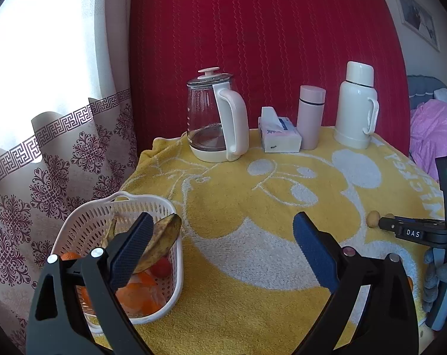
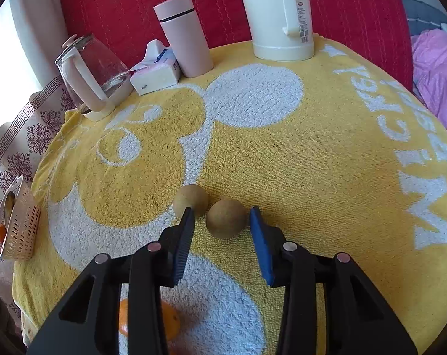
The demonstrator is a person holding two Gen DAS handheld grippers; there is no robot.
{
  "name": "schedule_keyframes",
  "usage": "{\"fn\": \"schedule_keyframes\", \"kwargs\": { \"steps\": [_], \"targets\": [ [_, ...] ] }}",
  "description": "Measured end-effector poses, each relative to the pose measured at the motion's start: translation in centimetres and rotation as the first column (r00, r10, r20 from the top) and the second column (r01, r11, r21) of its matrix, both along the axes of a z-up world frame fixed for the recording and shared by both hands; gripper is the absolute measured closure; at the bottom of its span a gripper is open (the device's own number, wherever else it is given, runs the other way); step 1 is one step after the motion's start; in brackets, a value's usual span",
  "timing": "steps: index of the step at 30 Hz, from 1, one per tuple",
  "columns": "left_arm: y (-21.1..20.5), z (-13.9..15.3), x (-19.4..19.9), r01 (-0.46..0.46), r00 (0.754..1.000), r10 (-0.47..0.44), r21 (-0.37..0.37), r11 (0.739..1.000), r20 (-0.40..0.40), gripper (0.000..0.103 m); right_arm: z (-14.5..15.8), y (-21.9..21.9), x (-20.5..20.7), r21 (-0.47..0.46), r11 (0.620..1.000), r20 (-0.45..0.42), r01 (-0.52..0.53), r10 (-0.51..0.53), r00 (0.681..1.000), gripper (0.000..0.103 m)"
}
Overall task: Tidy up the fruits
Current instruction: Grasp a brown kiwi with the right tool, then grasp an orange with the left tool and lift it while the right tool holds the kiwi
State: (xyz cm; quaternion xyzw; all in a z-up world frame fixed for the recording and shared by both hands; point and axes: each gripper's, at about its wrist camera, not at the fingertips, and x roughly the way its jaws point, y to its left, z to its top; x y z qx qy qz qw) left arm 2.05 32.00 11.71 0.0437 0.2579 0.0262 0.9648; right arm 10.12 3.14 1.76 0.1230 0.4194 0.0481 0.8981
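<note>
Jaws parted around one of two brown fruits [image 2: 226,218], one orange [image 2: 164,322], one basket [image 1: 164,266]

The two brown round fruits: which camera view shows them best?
The right wrist view. Both brown fruits lie large on the towel, the nearer one between the open fingers of the right hand-held gripper. The left wrist view shows only one small fruit far right; the other is mostly hidden behind that gripper.

Table had a yellow towel [image 2: 312,162] over it when I looked. On it I saw a glass kettle [image 1: 214,118], tissue pack [image 1: 278,134], pink tumbler [image 1: 310,117], cream thermos [image 1: 356,106], white basket [image 1: 170,281], two brown round fruits [image 2: 226,219] and an orange [image 2: 170,322].
</note>
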Motion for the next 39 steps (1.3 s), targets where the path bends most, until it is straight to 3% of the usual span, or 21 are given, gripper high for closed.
{"fn": "schedule_keyframes", "kwargs": {
  "steps": [13, 17, 23, 26, 35, 39],
  "targets": [
    [-2.5, -1.4, -0.1, 0.047, 0.999, -0.046, 0.022, 0.999, -0.027, 0.006, 0.1, -0.1, -0.5, -0.040, 0.999, 0.005, 0.000, 0.000, 1.000, 0.075],
    [-3.7, -2.2, -0.2, 0.109, 0.992, -0.111, -0.028, 0.994, -0.059, 0.006, 0.4, -1.2, -1.8, -0.037, 0.999, 0.025, 0.009, -0.008, 1.000, 0.075],
    [-6.7, -3.6, 0.0, 0.245, 0.951, -0.274, -0.191, 0.950, -0.142, 0.007, -0.1, -2.2, -2.1, -0.012, 0.999, 0.017, 0.032, -0.032, 0.999, 0.075],
    [-8.5, -4.2, 0.1, 0.291, 0.928, -0.334, -0.238, 0.927, -0.166, 0.007, -0.2, -2.2, -2.1, -0.007, 1.000, 0.019, 0.030, -0.030, 0.999, 0.075],
    [-13.4, -7.0, 0.8, 0.342, 0.871, -0.404, -0.248, 0.907, -0.279, 0.007, -0.4, -2.7, -2.1, 0.026, 0.999, 0.017, 0.037, -0.037, 0.999, 0.075],
    [-14.6, -7.6, 1.3, 0.348, 0.864, -0.407, -0.235, 0.908, -0.295, 0.007, -0.4, -2.9, -2.2, 0.047, 0.998, 0.017, 0.043, -0.044, 0.999, 0.075]
  ]
}}
